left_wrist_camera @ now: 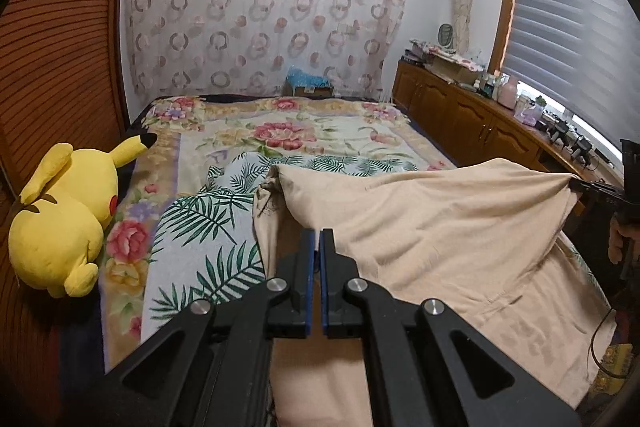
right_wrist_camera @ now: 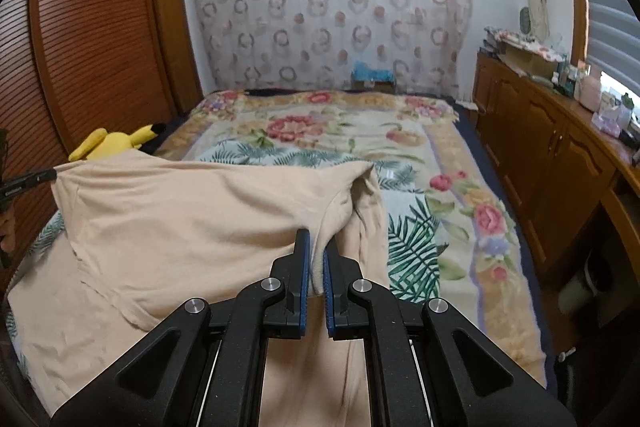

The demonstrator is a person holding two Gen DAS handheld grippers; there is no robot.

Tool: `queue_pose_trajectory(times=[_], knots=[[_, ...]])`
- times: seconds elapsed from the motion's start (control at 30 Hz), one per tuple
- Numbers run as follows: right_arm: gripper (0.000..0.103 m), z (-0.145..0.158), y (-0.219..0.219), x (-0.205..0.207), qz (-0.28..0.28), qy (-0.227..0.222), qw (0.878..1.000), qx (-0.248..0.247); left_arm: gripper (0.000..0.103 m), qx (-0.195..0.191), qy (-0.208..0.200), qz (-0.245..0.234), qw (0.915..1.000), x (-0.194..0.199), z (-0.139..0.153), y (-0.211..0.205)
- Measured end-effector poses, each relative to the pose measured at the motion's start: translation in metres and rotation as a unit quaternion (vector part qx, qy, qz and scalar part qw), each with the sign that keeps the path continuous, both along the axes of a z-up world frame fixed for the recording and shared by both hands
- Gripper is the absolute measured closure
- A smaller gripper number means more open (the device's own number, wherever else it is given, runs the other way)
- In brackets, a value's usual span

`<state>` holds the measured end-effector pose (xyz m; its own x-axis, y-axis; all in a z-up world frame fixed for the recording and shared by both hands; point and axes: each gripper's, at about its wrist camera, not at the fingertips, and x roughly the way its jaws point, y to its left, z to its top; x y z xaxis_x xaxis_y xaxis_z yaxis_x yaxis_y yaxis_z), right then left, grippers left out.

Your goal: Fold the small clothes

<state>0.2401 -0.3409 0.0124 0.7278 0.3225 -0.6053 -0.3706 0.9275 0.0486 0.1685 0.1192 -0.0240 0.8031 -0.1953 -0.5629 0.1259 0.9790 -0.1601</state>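
Observation:
A beige garment (left_wrist_camera: 440,227) is stretched in the air between my two grippers, and its lower part drapes onto the bed. In the left wrist view, my left gripper (left_wrist_camera: 318,237) is shut on one upper edge of it, with cloth bunched just beyond the blue pads. My right gripper (left_wrist_camera: 574,183) pinches the far corner at the right edge of that view. In the right wrist view, the right gripper (right_wrist_camera: 318,247) is shut with a fold of the beige garment (right_wrist_camera: 180,219) between its pads. The left gripper (right_wrist_camera: 50,174) holds the corner at the far left.
The bed carries a floral blanket (left_wrist_camera: 280,131) and a palm-leaf sheet (left_wrist_camera: 200,227) under the garment. A yellow plush toy (left_wrist_camera: 68,211) lies at the bed's left edge by a louvred wooden door (left_wrist_camera: 60,67). Wooden cabinets (left_wrist_camera: 460,111) with clutter line the right side.

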Motion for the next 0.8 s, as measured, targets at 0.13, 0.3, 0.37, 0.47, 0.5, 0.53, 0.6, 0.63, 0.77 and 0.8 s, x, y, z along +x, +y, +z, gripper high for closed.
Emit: queue_pose_trajectory(times=[0.13,0.3,0.37,0.47,0.5,0.53,0.6,0.63,0.77,0.8], knots=[[0.100,0.010,-0.001,-0.018,0.001,-0.011,1.000,-0.003,0.103,-0.001,-0.009,-0.001,1.0000,-0.019,0.004,-0.002],[0.100,0.024,-0.006,-0.043,-0.002,-0.026,1.000,0.003,0.103,-0.005,-0.022,0.001,0.9998,-0.047,0.010,-0.001],[0.100,0.030,-0.008,-0.054,-0.005,-0.032,0.999,0.005,0.103,-0.006,-0.028,0.002,0.9996,-0.060,0.013,-0.002],[0.100,0.036,-0.012,-0.071,-0.006,-0.036,0.999,0.009,0.103,-0.005,-0.035,0.002,0.9994,-0.078,0.016,-0.004],[0.100,0.038,-0.013,-0.075,-0.006,-0.037,0.999,0.010,0.103,-0.004,-0.038,0.001,0.9993,-0.085,0.017,-0.004],[0.100,0.039,-0.013,-0.082,-0.005,-0.038,0.999,0.010,0.103,-0.004,-0.039,0.001,0.9992,-0.090,0.017,-0.004],[0.100,0.040,-0.013,-0.095,-0.003,-0.039,0.999,0.006,0.103,-0.005,-0.045,0.003,0.9990,-0.104,0.019,-0.003],[0.100,0.041,-0.013,-0.101,-0.003,-0.040,0.999,0.005,0.103,-0.007,-0.048,0.005,0.9988,-0.111,0.021,-0.002],[0.100,0.049,-0.020,-0.129,-0.003,-0.048,0.999,0.011,0.103,-0.008,-0.061,0.014,0.9980,-0.139,0.030,-0.001],[0.100,0.051,-0.021,-0.135,-0.003,-0.050,0.999,0.013,0.103,-0.009,-0.061,0.016,0.9979,-0.145,0.030,0.000]])
